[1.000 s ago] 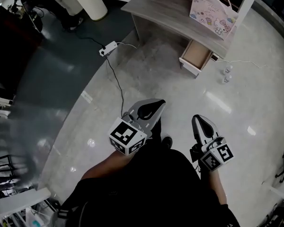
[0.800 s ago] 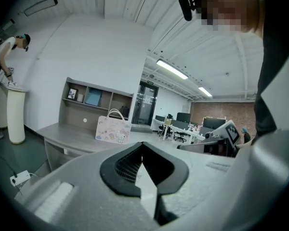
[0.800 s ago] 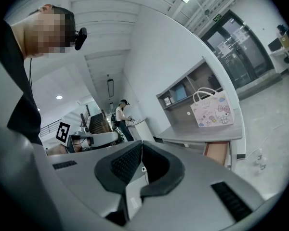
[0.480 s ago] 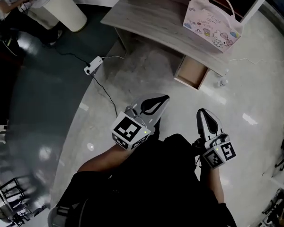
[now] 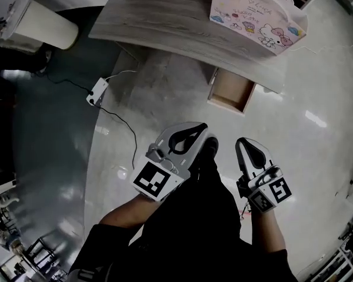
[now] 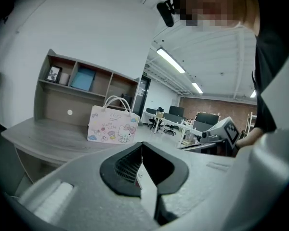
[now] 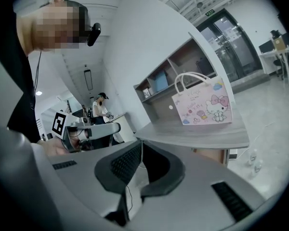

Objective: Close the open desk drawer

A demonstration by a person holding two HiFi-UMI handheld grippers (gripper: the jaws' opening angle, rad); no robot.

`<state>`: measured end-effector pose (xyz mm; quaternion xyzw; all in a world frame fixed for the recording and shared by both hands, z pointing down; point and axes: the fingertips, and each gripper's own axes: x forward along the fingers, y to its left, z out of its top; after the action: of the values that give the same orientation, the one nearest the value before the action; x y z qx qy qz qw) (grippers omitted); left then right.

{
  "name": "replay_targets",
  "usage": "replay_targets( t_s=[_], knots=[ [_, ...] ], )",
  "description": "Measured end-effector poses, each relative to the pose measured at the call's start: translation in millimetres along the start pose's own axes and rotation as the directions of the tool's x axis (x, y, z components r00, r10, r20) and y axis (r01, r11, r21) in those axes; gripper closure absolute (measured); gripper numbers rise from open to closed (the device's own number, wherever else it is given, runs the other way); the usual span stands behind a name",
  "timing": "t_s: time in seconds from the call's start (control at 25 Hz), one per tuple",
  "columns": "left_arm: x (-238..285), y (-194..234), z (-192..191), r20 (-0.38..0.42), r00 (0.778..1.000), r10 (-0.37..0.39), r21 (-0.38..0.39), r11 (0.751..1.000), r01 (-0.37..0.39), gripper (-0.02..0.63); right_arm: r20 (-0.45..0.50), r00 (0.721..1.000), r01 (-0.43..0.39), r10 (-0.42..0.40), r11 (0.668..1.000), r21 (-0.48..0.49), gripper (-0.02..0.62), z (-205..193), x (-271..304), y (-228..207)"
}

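Ahead of left claw (image 5: pixel 201 129) and right claw (image 5: pixel 245 141): open glossy pale floor (image 5: pixel 282 145) up to the projecting light-wood drawer (image 5: pixel 230 93). Left of left claw: white power strip (image 5: pixel 97 91), black cable (image 5: pixel 125 121).

Desk (image 5: pixel 159 22) carries pink bag (image 5: pixel 256 17); floor (image 5: pixel 165 101), power strip (image 5: pixel 97 91)

The head view is dim overall, yet the glossy floor (image 5: pixel 294 157) throws back white glare patches just right of the desk (image 5: pixel 165 22). In the left gripper view, ceiling strip lights (image 6: pixel 171 60) above and right of the desk give bright, even light. Both gripper views bulge strongly like a fisheye, their corners fall to black, and the closest foreground below the desk looks soft.
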<state>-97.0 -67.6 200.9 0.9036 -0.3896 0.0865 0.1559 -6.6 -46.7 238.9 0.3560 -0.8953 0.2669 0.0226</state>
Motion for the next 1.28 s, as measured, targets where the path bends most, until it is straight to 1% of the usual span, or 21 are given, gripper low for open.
replay_targets(
  t_s=[0.08, 0.24, 0.4, 0.52, 0.64, 0.8, 0.88, 1.0, 1.04, 1.08, 1.12, 1.2, 1.28],
  knots=[
    [25.6, 11.5, -17.6, -0.015, 1.000, -0.004, 0.003, 1.000, 0.004, 0.598, 0.002, 1.000, 0.024, -0.024, 1.000, 0.007, 0.578, -12.1, 9.2, -28.7],
    [70.6, 36.9, -66.8, -0.050, 0.999, 0.001, -0.020, 1.000, -0.002, 0.598, 0.024, 0.997, 0.076, -0.077, 0.997, 0.035, 0.580, -44.1, 25.3, -80.7],
    [107.4, 56.3, -115.3, -0.068, 0.997, 0.020, 0.008, 1.000, -0.019, 0.598, 0.044, 0.993, 0.107, -0.109, 0.993, 0.046, 0.578, -85.5, 48.4, -128.1],
    [126.4, 64.5, -156.0, -0.104, 0.994, 0.024, 0.003, 1.000, -0.023, 0.598, 0.057, 0.991, 0.116, -0.119, 0.992, 0.050, 0.578, -114.2, 63.5, -150.3],
    [140.3, 69.9, -192.7, -0.154, 0.988, 0.011, -0.005, 1.000, -0.012, 0.598, 0.061, 0.989, 0.132, -0.136, 0.989, 0.062, 0.580, -138.0, 72.8, -169.4],
    [160.1, 76.1, -236.7, -0.208, 0.978, -0.001, 0.025, 1.000, 0.006, 0.598, 0.046, 0.986, 0.155, -0.158, 0.986, 0.058, 0.580, -169.5, 79.3, -201.0],
    [167.7, 82.1, -254.7, -0.229, 0.973, 0.011, 0.033, 0.999, -0.004, 0.598, 0.035, 0.985, 0.169, -0.171, 0.984, 0.049, 0.578, -181.9, 82.0, -213.7],
    [174.2, 95.1, -274.2, -0.244, 0.969, 0.047, 0.045, 0.998, -0.037, 0.598, 0.024, 0.979, 0.202, -0.203, 0.979, 0.020, 0.573, -190.0, 85.3, -225.8],
    [175.1, 100.4, -280.9, -0.248, 0.967, 0.063, 0.040, 0.998, -0.055, 0.598, 0.020, 0.975, 0.223, -0.223, 0.975, 0.005, 0.556, -191.7, 84.6, -230.9],
    [175.5, 105.9, -288.0, -0.252, 0.965, 0.078, 0.030, 0.997, -0.072, 0.597, 0.017, 0.969, 0.247, -0.247, 0.969, -0.007, 0.523, -193.6, 82.4, -237.4],
    [175.9, 111.0, -295.4, -0.259, 0.962, 0.088, 0.018, 0.996, -0.086, 0.581, 0.018, 0.962, 0.272, -0.271, 0.962, -0.007, 0.498, -195.6, 79.0, -245.3],
    [177.4, 118.6, -310.7, -0.279, 0.955, 0.096, 0.006, 0.995, -0.099, 0.487, 0.025, 0.949, 0.314, -0.315, 0.949, 0.026, 0.478, -201.0, 70.6, -262.4],
    [180.0, 121.4, -324.8, -0.301, 0.950, 0.088, -0.006, 0.995, -0.095, 0.448, 0.007, 0.941, 0.337, -0.338, 0.940, 0.052, 0.444, -212.5, 64.3, -274.6]
  ],
)
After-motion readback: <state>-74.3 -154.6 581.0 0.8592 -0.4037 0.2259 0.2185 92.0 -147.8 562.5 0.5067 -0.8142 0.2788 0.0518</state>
